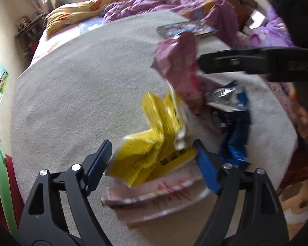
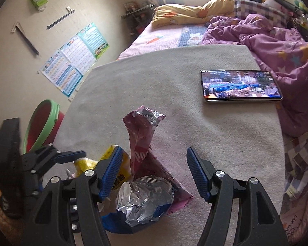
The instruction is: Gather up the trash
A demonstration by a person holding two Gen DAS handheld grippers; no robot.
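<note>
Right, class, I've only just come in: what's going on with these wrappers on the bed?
A person with two handheld grippers is collecting snack trash from a grey blanket. The left gripper is open around a yellow wrapper. The right gripper is open around a purple wrapper. A lit phone lies farther back.

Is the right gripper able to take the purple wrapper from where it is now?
Probably yes: the right gripper is open, and the purple wrapper stands between its fingers with nothing in front.
</note>
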